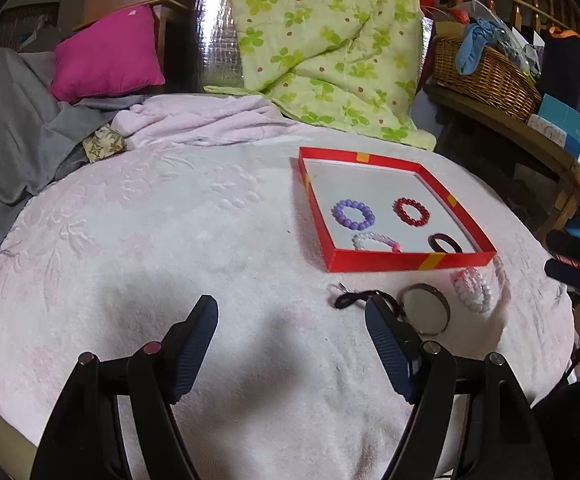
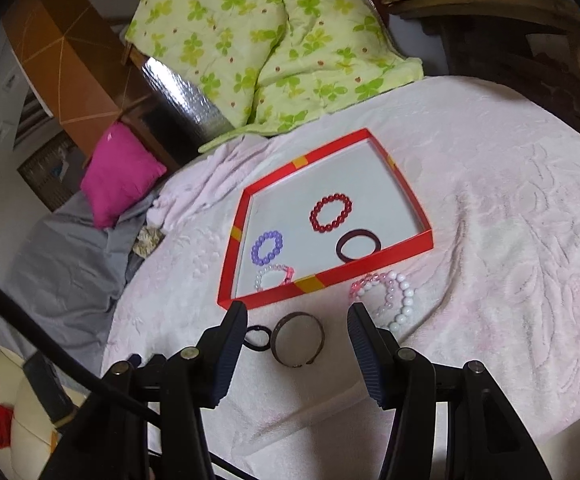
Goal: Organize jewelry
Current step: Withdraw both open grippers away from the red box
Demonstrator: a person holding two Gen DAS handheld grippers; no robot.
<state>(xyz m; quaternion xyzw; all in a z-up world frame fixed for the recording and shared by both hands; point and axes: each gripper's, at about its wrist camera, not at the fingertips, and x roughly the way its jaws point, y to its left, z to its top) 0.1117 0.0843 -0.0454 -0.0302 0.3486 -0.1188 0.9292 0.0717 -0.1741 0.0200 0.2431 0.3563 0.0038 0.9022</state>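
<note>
Three pieces lie on the blanket [image 2: 490, 200] near the red tray [image 2: 330, 276]. The metal bangle [image 2: 298, 338] lies flat just beyond the right gripper [image 2: 297, 316], between its spread jaws. The left gripper [image 1: 290, 312], also spread and empty, hovers further left.

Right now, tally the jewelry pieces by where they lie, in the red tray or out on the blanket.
In the red tray: 4 (purple, red, pale pink-white bead bracelets, dark band)
On the blanket: 3 (pink-white bead bracelet, metal bangle, black hair tie)
Total: 7
</note>
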